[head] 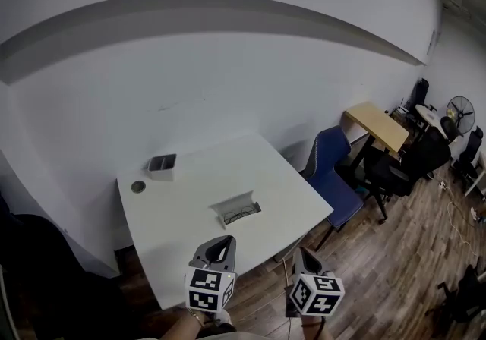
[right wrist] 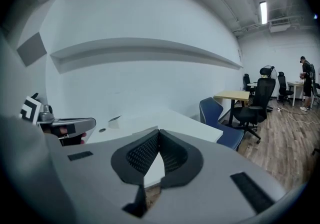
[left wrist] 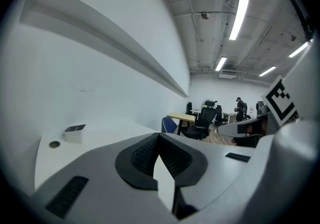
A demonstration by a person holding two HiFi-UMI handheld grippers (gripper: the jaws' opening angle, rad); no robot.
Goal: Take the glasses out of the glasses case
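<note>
- The left gripper (head: 219,244) and right gripper (head: 303,255) are hovering at the counter's (head: 175,217) near edge, fingers (left wrist: 142,155) clenched on nothing.
- The glasses case (head: 235,204) is lying open mid-counter, holding the glasses (head: 243,216), well apart from both grippers.
- Risk: fingers arriving unopened are likely to shove the light case away or scrape a lens.
- No readable writing is showing, only the cubes' (head: 209,289) square markers.

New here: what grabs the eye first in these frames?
The white table fills the middle, an open glasses case near its centre with the glasses inside. The left gripper and right gripper hover shut and empty by its near edge; a blue chair stands at its right.
</note>
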